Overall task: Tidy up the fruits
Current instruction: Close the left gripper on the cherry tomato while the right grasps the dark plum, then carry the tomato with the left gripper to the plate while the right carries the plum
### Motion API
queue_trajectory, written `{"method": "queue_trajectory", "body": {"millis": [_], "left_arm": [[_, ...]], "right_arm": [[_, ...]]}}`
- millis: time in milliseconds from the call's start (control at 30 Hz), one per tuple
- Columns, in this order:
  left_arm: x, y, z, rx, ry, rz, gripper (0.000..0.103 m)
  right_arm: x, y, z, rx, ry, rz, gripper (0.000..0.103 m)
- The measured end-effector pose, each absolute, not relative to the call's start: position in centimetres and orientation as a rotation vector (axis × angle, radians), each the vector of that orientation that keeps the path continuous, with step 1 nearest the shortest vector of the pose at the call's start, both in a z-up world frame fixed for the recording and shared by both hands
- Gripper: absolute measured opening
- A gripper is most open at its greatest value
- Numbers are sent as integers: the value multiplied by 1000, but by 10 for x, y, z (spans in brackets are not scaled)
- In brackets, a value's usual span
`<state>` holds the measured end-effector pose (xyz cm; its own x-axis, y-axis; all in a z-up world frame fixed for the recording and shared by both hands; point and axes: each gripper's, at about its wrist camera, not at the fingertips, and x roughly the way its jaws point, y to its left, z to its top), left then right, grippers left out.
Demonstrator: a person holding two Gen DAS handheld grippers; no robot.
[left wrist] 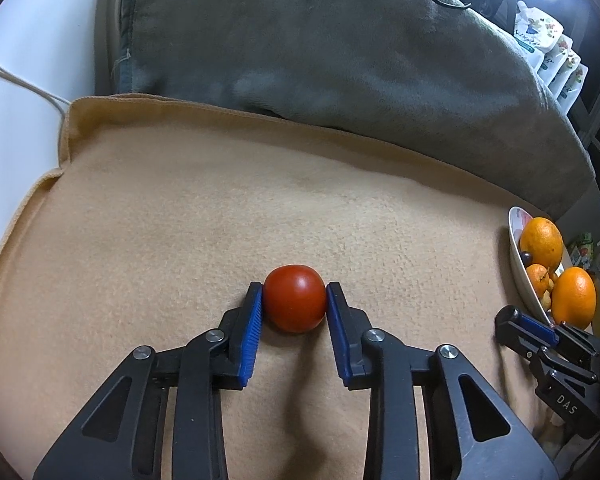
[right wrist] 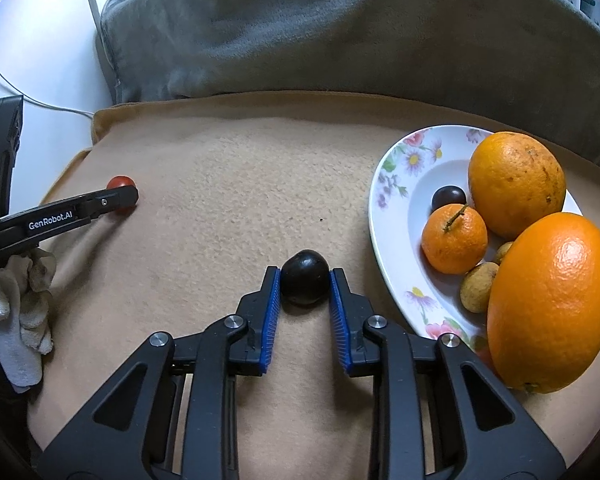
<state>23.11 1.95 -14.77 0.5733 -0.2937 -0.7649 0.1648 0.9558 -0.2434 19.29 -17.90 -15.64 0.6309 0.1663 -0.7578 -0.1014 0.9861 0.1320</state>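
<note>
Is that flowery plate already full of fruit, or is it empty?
Partly filled. The floral plate holds two oranges, a mandarin, a dark plum and small brownish fruits; its left part remains bare.

Two oranges (right wrist: 516,184), two dark plums (right wrist: 305,283).

"GenRobot.AI" in white on left gripper (right wrist: 118,200) arm; "DAS" in white on right gripper (left wrist: 512,320) body
</note>
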Motion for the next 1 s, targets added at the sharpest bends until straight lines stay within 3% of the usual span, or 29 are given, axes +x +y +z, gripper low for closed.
{"method": "queue_trajectory", "body": {"millis": [1000], "left_arm": [[184,-33,-84,-115,776,-361,29]], "right_arm": [[135,-222,-88,150,700,241,25]]}}
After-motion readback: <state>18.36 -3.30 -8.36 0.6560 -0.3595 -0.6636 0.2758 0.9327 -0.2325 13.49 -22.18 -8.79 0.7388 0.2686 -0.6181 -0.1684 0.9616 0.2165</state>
